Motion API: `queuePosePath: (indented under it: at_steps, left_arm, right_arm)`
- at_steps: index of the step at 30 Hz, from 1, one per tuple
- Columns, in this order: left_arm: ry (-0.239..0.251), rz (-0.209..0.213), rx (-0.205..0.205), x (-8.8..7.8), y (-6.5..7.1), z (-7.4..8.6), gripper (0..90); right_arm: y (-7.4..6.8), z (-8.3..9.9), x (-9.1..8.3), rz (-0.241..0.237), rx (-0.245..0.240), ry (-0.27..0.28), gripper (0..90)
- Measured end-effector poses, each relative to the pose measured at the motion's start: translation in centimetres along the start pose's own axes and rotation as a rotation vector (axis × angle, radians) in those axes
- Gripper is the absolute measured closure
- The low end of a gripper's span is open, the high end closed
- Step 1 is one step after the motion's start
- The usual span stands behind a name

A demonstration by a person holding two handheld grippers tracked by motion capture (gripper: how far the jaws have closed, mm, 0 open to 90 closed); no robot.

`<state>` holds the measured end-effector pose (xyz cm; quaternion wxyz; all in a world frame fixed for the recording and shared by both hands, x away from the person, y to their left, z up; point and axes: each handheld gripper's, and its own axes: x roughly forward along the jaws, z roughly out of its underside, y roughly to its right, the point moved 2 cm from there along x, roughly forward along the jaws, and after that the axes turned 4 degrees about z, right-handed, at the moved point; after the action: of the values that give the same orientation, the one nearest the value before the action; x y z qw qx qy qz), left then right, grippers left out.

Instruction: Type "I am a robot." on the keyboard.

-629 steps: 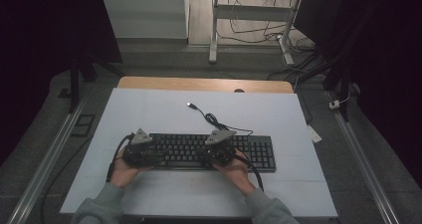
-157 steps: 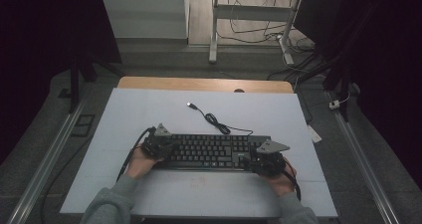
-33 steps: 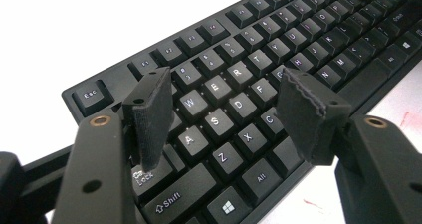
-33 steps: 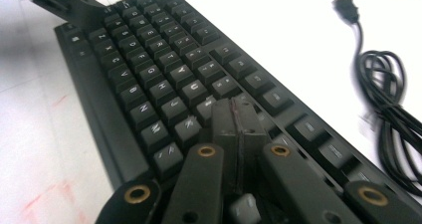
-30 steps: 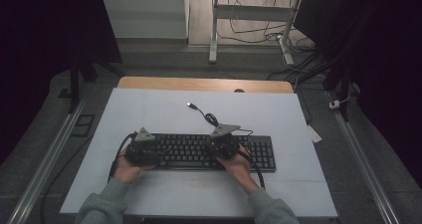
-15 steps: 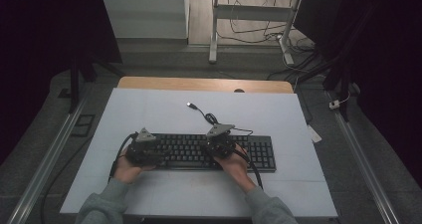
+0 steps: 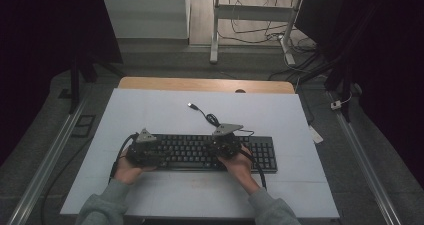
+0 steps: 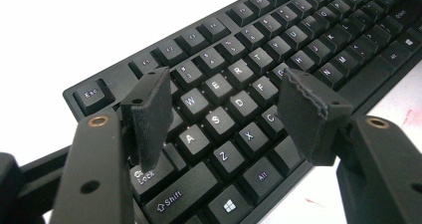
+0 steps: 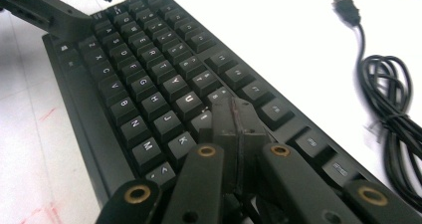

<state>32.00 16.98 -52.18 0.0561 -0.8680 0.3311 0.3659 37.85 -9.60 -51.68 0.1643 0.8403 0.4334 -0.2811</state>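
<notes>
Black keyboard (image 7: 210, 152) lies flat on the white table (image 7: 150, 110), near the person's edge, long side across; its cable (image 7: 212, 119) coils just behind it with the USB plug (image 7: 191, 105) loose on the table, plugged into nothing. Left gripper (image 8: 224, 109) hovers over the left letter block, jaws wide apart with nothing between them, the pads (image 8: 149, 114) straddling the W, S, D, X area; cannot tell whether the left pad rests on the Caps Lock key or hangs just above it. Right gripper (image 9: 234, 119) has its jaws pressed together, empty, tip down among the keys to the right of U and above K; it looks like a keypress in hand, judged from the closed tip used as a single finger. Progress: the work appears to be key-pressing or typing on the keyboard, somewhere mid-course; nothing on the keys marks which are done, so the remaining share cannot be judged. Hidden: the key under the right gripper's tip is covered by the jaws. In the high view both grippers (image 7: 145, 147) (image 7: 225, 142) and the hands cover parts of the key rows, and key legends are too small there. Number pad end sits clear of both grippers.
</notes>
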Motion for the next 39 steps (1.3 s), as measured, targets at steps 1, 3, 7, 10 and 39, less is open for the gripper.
queuePosePath:
  at_steps: [1,3,7,10,39]
  left_arm:
    - [0.000,0.000,0.001,0.0,0.0,0.0,38.4]
    - [0.001,0.001,0.004,0.0,0.0,0.0,38.4]
    - [0.006,0.003,0.001,-0.1,0.0,0.0,38.4]
    - [0.008,-0.001,-0.001,-0.2,-0.1,-0.1,38.4]
    - [0.027,0.004,-0.006,-0.1,0.2,-0.3,39.2]
  right_arm:
    - [0.1,0.1,-0.3,0.003,-0.001,-0.001,89.7]
    - [0.3,0.5,-0.7,0.008,0.001,0.002,89.7]
    - [0.9,1.4,-2.0,0.030,0.003,0.002,89.4]
    - [1.5,2.1,-3.2,0.049,0.015,0.014,80.3]
    - [2.5,5.6,-7.5,0.094,0.028,0.060,53.5]
